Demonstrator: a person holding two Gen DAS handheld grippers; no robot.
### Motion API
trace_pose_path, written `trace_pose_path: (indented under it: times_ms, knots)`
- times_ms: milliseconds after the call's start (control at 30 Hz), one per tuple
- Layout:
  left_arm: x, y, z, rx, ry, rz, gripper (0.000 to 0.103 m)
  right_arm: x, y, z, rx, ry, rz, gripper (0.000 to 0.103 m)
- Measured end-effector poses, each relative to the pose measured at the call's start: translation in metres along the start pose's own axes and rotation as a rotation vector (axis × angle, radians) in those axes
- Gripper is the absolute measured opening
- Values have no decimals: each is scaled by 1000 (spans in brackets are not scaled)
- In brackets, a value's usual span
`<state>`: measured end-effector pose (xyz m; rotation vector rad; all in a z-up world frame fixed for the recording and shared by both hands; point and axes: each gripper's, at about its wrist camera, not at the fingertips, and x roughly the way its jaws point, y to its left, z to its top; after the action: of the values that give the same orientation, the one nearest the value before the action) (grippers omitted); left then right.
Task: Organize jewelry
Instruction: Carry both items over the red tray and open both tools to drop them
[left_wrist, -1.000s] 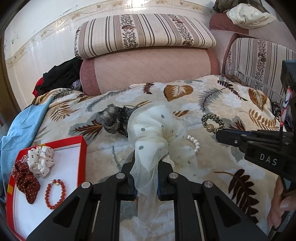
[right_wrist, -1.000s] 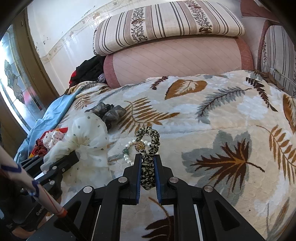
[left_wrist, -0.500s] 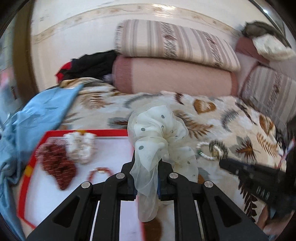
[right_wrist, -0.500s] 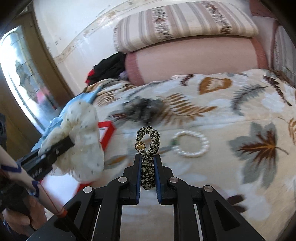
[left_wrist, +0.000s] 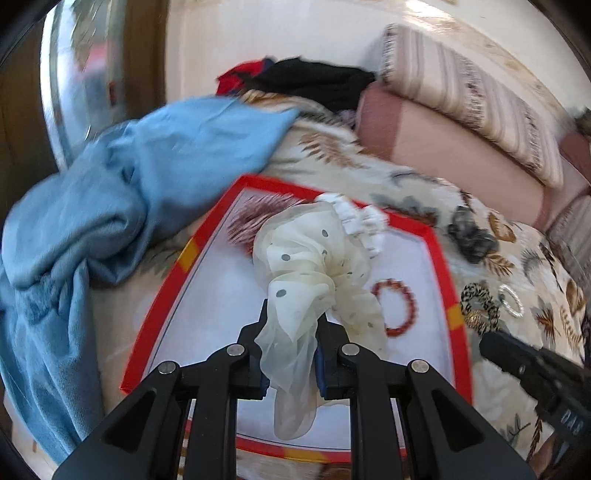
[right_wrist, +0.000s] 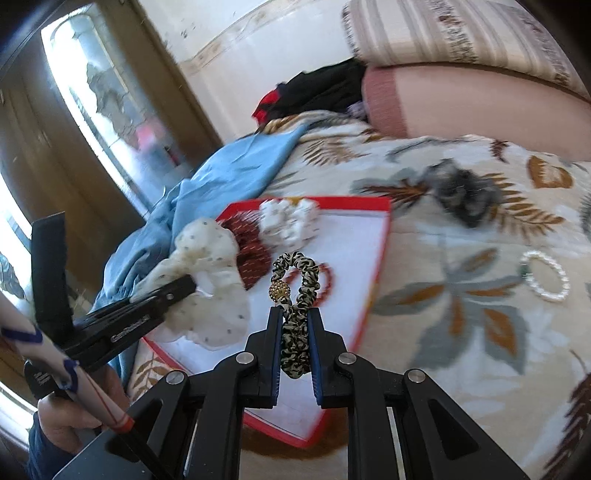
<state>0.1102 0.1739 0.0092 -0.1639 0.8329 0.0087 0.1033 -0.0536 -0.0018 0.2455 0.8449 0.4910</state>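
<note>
My left gripper (left_wrist: 290, 317) is shut on a cream dotted scrunchie (left_wrist: 314, 258) and holds it over the red-rimmed white tray (left_wrist: 218, 295). My right gripper (right_wrist: 295, 314) is shut on a leopard-print scrunchie (right_wrist: 295, 280) with a gold bead, above the tray's (right_wrist: 354, 236) near right part. In the tray lie a dark red scrunchie (right_wrist: 253, 254), a white scrunchie (right_wrist: 288, 221) and a red bead bracelet (left_wrist: 397, 306). A pearl bracelet (right_wrist: 545, 275) and a grey scrunchie (right_wrist: 461, 192) lie on the leaf-print bedspread.
A blue cloth (left_wrist: 110, 206) is bunched left of the tray. Pink and striped bolsters (left_wrist: 461, 122) and dark clothes (left_wrist: 314, 81) lie at the bed's head. A glass-panelled wooden door (right_wrist: 92, 122) stands at the left.
Both grippers swung left, from over the bedspread to above the tray, each still holding its scrunchie. The pearl bracelet stays behind on the bedspread.
</note>
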Motion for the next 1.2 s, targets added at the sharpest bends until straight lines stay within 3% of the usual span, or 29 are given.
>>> trace_pose_path:
  times_ms: [167,367,700,800,933,1033,1200]
  knots:
    - [20,16,1,-47,71,13,17,36,14,-5,-14,68,-8,15]
    - [27,14,1,-68,100,44,17,58,14,-8,-8,116,-13,15]
    - [26,6,3,-29,73,95,18,66,15,-12,-9,142,-9,19]
    - [24,4,3,-24,64,96,22,67,15,-11,-11,145,-3,21]
    - [20,2,4,-21,43,89,24,64,18,-12,-21,144,-3,30]
    - [17,1,5,-23,24,82,26,61,18,-13,-21,140,-10,49]
    - [9,-2,9,-32,-29,70,33,52,11,-13,0,124,-12,49]
